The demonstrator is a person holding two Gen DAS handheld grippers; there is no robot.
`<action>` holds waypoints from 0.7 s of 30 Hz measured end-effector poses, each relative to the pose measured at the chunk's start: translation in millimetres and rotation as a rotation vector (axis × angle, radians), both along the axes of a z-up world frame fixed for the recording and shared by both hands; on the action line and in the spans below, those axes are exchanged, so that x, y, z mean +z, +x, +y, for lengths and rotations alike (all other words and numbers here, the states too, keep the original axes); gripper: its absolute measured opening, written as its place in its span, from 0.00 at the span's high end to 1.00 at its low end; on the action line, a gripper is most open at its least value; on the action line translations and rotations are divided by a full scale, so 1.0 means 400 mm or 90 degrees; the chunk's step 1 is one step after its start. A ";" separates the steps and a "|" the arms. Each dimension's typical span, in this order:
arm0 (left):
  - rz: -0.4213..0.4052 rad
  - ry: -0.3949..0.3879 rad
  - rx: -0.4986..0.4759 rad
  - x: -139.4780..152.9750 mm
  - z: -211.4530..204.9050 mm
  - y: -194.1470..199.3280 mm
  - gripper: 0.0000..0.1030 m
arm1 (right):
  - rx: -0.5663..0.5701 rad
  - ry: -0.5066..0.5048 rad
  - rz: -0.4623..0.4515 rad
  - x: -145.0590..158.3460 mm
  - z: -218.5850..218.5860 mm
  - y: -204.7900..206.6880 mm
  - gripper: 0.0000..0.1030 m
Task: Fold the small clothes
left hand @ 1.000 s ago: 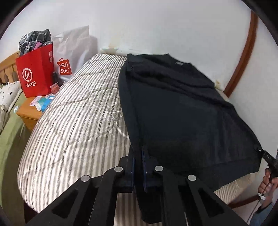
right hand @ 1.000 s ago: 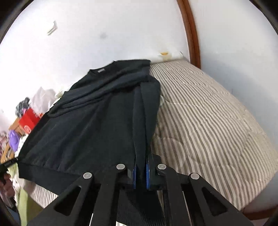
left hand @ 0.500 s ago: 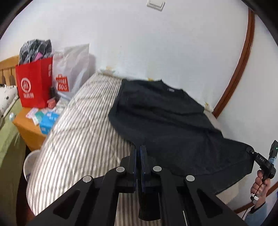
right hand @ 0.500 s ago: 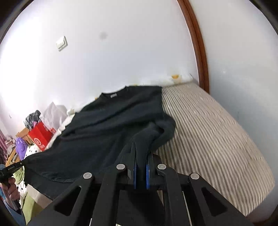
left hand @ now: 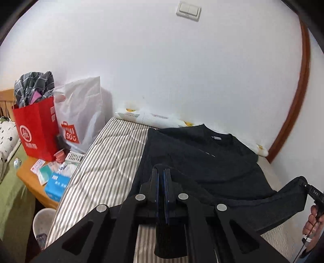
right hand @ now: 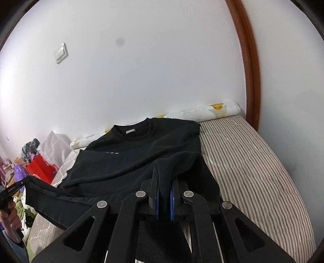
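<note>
Left gripper (left hand: 161, 178): nearest the lens, clenched on the left corner of the black sweatshirt's hem, lifted clear of the bed.

Right gripper (right hand: 164, 178): likewise clamped on the hem's right corner, a thick bunch of dark knit pinched between the blue pads.

Black sweatshirt (right hand: 141, 153): lies straight ahead of both grippers, long axis running away from them toward the wall; collar and small grey label at the far end, hem at the near end. The hem hangs as a raised band between the two grippers while the chest and shoulders rest flat.

Key relation: both hands sit level at the near edge, neither closer to the collar, so the fold would likely carry the hem forward, away from the person, onto the chest.

Bed (right hand: 253, 161): grey-and-white striped quilted cover, bare to either side of the garment.

Nightstand (left hand: 30, 178): to the left of the bed, crowded with small packets and a blue box.

Bags: red paper bag (left hand: 36, 129) and white Miniso bag (left hand: 81, 113) against the wall.

Room: white wall with a light switch (left hand: 188, 10); brown wooden door frame (right hand: 251, 70) at right.
</note>
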State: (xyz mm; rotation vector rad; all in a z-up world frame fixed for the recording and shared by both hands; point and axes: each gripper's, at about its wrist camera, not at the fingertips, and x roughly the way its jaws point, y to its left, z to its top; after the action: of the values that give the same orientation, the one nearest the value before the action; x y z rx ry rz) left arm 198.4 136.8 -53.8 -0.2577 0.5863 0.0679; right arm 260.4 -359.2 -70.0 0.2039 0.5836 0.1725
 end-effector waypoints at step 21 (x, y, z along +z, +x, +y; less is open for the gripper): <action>0.090 0.077 0.039 -0.144 -0.022 0.333 0.95 | -0.050 -0.048 0.091 -0.143 0.035 0.370 0.93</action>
State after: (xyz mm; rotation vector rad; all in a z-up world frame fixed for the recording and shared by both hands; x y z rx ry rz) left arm 331.7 128.0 -111.3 -0.1540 0.7124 0.1809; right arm 408.4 -345.3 -127.3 0.1667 0.7224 0.0601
